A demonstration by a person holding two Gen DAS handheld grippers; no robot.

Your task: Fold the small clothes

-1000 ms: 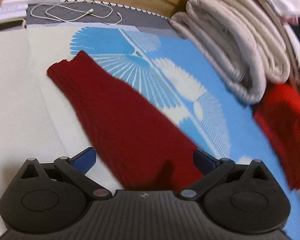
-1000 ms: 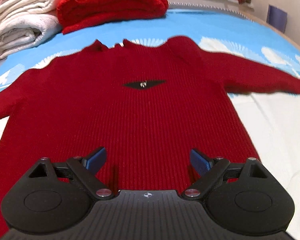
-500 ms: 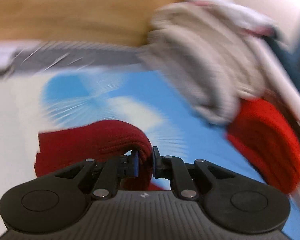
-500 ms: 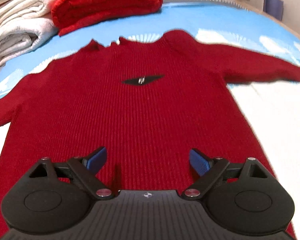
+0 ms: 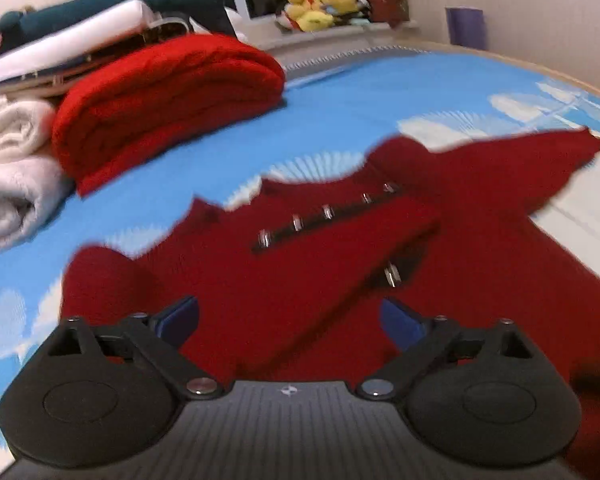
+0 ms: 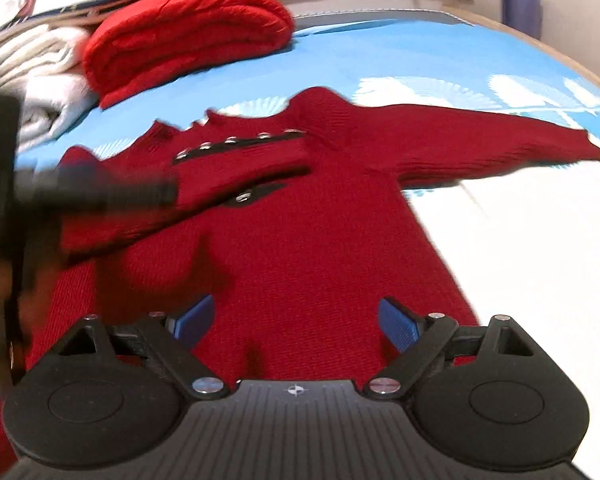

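Observation:
A dark red knitted sweater (image 6: 320, 248) lies flat, front up, on the blue and white bedsheet (image 6: 400, 56). Its left sleeve (image 6: 240, 168) is folded across the chest, with a row of metal buttons along the cuff. The other sleeve (image 6: 480, 144) stretches straight out to the right. My left gripper (image 5: 290, 318) hovers over the folded sleeve (image 5: 320, 236); its jaws are opening wide and grip nothing. In the right wrist view it is a blurred dark shape (image 6: 100, 192) at the left. My right gripper (image 6: 296, 320) stands open above the sweater's lower body.
A folded bright red knit (image 5: 168, 92) and pale folded blankets (image 5: 8, 172) are stacked at the back left. A plush shark (image 5: 112, 0) and yellow toys (image 5: 316, 4) sit behind them. White sheet (image 6: 540, 260) lies right of the sweater.
The left gripper shut on the left sleeve, swung it over onto the chest and let go, its jaws wide again. The right gripper shifted slightly over the sweater's body.

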